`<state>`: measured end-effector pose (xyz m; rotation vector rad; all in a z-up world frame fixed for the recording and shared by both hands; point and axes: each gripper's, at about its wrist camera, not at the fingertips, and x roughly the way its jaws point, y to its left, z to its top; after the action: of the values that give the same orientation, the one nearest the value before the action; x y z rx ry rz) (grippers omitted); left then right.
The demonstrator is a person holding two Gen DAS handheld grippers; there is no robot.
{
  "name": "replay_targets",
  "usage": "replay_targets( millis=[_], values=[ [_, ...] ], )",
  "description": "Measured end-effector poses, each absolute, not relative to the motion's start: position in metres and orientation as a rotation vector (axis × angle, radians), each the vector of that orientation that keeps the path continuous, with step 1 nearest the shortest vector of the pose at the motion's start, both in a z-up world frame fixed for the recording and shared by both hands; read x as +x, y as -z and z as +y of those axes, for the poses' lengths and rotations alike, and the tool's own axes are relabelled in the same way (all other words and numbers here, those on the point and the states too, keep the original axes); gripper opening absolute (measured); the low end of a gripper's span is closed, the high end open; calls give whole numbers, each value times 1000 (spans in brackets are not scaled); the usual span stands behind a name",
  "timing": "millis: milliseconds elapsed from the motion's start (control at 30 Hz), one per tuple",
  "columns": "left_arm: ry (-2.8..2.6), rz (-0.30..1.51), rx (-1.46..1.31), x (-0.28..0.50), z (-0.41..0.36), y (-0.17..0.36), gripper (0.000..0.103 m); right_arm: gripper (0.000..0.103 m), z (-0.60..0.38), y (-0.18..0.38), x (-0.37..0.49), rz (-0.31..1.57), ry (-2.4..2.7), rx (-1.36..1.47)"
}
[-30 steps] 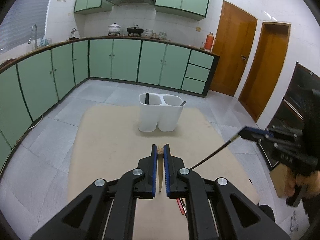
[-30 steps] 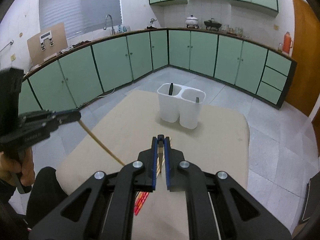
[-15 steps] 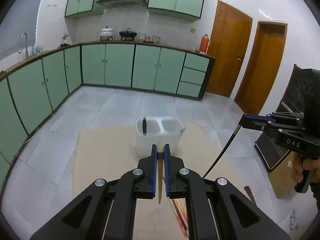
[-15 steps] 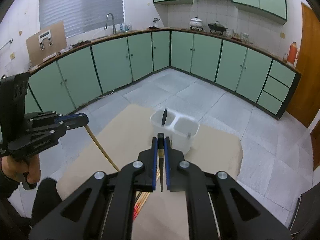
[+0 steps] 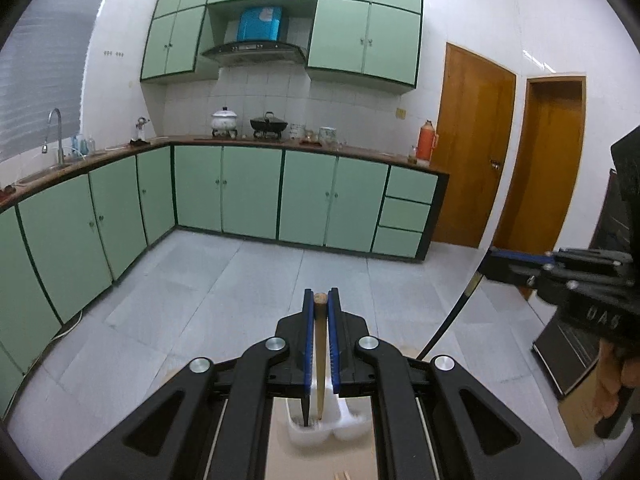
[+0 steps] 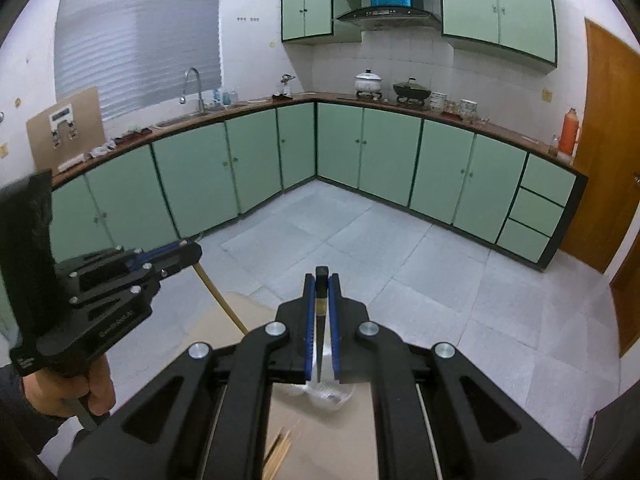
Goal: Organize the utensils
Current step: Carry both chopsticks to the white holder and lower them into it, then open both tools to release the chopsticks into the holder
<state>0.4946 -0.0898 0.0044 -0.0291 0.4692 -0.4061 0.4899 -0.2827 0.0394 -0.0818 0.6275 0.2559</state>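
My left gripper [image 5: 320,300] is shut on a light wooden chopstick [image 5: 320,344] that hangs down over the white two-compartment utensil holder [image 5: 320,432]; a black utensil stands in the holder's left compartment. My right gripper [image 6: 320,280] is shut on a dark chopstick [image 6: 320,320] pointing down above the same holder [image 6: 332,396]. Each gripper shows in the other's view: the right gripper [image 5: 516,258] holds its dark stick [image 5: 452,320], and the left gripper [image 6: 176,252] holds its wooden stick [image 6: 220,304].
The holder stands on a beige table [image 6: 240,320]. More loose chopsticks [image 6: 280,448] lie on the table near me. Green kitchen cabinets, a tiled floor and brown doors surround the table. A cardboard box [image 5: 580,408] stands on the floor at right.
Both grippers have risen and tilted up with their chopsticks, which now hang steeply over the holder. The holder has dropped to the bottom of both views.
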Motion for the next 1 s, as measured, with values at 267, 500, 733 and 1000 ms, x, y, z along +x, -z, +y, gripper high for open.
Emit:
replay_targets(
  millis=[267,500,733,1000],
  values=[
    [395,574,-27,533,-102,68,7,5,-302,48,531,746,-218,-37],
    [345,579,2,514,-84,87,45,18,-316,65,501,729,-233,26],
    [339,499,47,419,-47,82,69,33,-328,71,374,574,-250,64],
    [368,542,42,281,-30,181,77,36,-277,234,215,712,-231,28]
  ],
)
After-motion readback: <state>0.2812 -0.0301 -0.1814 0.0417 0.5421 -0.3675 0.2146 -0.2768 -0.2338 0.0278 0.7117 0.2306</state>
